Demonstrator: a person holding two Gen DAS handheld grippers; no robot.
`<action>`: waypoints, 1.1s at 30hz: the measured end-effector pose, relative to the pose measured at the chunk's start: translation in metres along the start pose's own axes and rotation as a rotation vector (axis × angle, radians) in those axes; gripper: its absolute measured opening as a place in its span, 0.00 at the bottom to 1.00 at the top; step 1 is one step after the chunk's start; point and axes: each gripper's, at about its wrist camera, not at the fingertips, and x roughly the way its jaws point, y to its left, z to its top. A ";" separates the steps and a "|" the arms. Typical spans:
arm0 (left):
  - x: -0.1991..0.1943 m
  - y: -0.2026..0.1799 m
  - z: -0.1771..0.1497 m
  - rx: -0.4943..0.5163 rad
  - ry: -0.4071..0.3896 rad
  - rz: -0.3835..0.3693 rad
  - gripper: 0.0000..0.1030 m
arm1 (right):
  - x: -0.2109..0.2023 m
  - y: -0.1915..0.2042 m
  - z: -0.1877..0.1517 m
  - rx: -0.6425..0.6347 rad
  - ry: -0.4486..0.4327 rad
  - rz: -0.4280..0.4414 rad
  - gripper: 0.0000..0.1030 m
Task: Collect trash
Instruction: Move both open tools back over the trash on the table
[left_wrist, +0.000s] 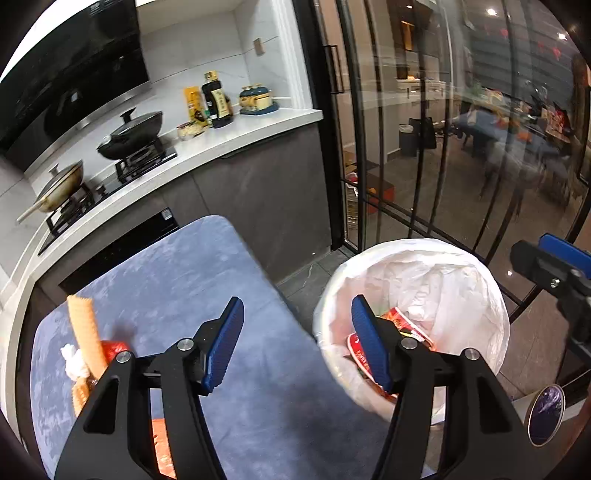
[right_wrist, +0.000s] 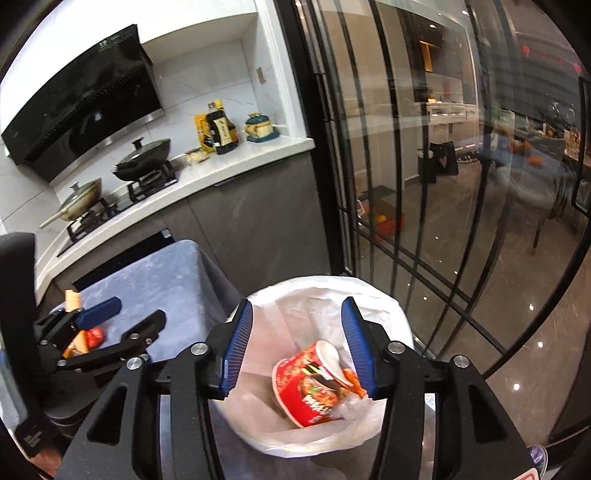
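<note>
Kitchen setting: a white counter (left_wrist: 236, 147) with a gas hob runs along the wall at 10 o'clock, carrying two lidded pans (left_wrist: 129, 133), and a black-framed glass door (left_wrist: 424, 147) fills the 1 to 3 o'clock sector. Below the counter stands the surface (left_wrist: 184, 295), covered in blue-grey cloth. On the floor just beside its right edge stands a white bin (right_wrist: 325, 373) lined with a translucent white bag.

Left tool (left_wrist: 297, 343): jaws apart, nothing between the blue pads. In the left wrist view one pad lies over the cloth and the other over the bin rim, so the tool straddles the gap between surface and bin. No item is grasped.

Right tool (right_wrist: 297, 347): jaws apart, released, positioned directly above the bin opening. A red instant-noodle cup (right_wrist: 310, 387) lies tilted on its side inside the bin liner, at 6 o'clock below the pads and clear of both. A white spoon (right_wrist: 330, 354) rests at the cup mouth.

Remaining trash lies on the surface at 8 o'clock in the left wrist view: an orange-tan wrapper strip (left_wrist: 83, 332), a crumpled white tissue (left_wrist: 74, 363) touching it, and a red foil item (left_wrist: 112, 349) just beside both.
</note>
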 end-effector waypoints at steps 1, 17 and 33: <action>-0.002 0.004 -0.001 -0.007 0.001 0.006 0.56 | -0.003 0.005 0.000 -0.007 -0.003 -0.001 0.49; -0.037 0.119 -0.046 -0.181 0.026 0.111 0.64 | -0.022 0.114 -0.027 -0.150 -0.003 0.073 0.60; -0.065 0.267 -0.146 -0.411 0.103 0.313 0.79 | -0.008 0.225 -0.091 -0.262 0.117 0.177 0.76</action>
